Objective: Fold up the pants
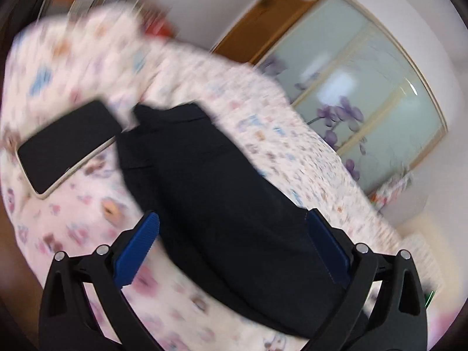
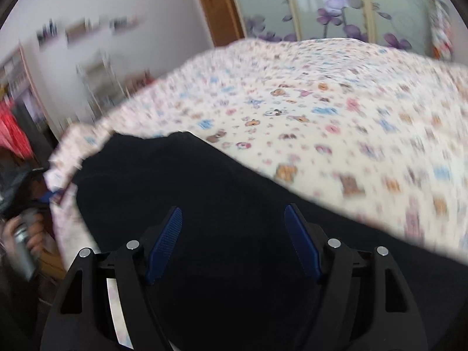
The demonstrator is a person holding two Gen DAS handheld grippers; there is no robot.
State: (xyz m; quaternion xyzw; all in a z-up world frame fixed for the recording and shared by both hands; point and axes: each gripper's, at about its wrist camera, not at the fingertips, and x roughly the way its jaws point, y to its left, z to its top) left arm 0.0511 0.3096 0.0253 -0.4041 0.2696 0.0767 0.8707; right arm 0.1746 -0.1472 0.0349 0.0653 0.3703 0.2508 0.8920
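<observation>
Dark navy pants lie stretched out on a bed with a cream sheet printed with small animals. My left gripper is open above the near end of the pants, one blue pad on each side of the cloth. In the right wrist view the pants fill the lower half, on the same sheet. My right gripper is open over the dark cloth and holds nothing. Both views are motion-blurred.
A black phone lies on the bed left of the pants. A wardrobe with frosted doors and purple flowers stands beyond the bed, next to a wooden door. Shelves and red clothes are at the left.
</observation>
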